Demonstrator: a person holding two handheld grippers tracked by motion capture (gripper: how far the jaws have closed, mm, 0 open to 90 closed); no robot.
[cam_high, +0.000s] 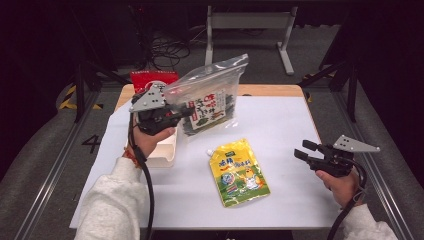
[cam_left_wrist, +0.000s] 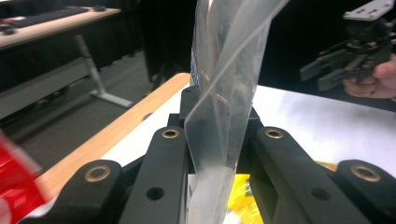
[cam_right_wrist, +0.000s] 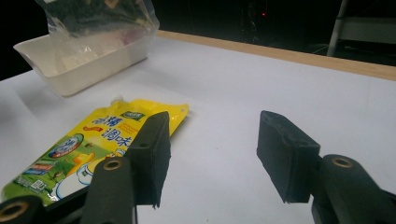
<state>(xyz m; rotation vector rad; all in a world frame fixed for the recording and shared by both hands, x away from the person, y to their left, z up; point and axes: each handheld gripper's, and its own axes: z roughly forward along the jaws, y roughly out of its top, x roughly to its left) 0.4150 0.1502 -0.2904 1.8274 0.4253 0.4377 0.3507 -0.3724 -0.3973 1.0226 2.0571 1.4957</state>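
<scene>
The left gripper (cam_high: 187, 112) clamps the clear plastic zip bag of dark seaweed (cam_high: 210, 97), lifted above the cream plastic tray (cam_high: 165, 150); the right gripper (cam_high: 305, 150) hovers unclenched and empty over the white table (cam_high: 280, 125). A yellow spouted sauce pouch (cam_high: 237, 172) lies flat between them.

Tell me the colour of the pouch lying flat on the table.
Yellow pouch, with blue and green print; clearest in the high view.

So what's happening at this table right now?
A person works with a gripper in each hand. The left gripper is shut on a clear plastic bag of dark, printed packets and holds it in the air above a white tray. The right gripper hangs open over the white table, holding nothing. A yellow pouch lies flat on the table between the two hands.
</scene>
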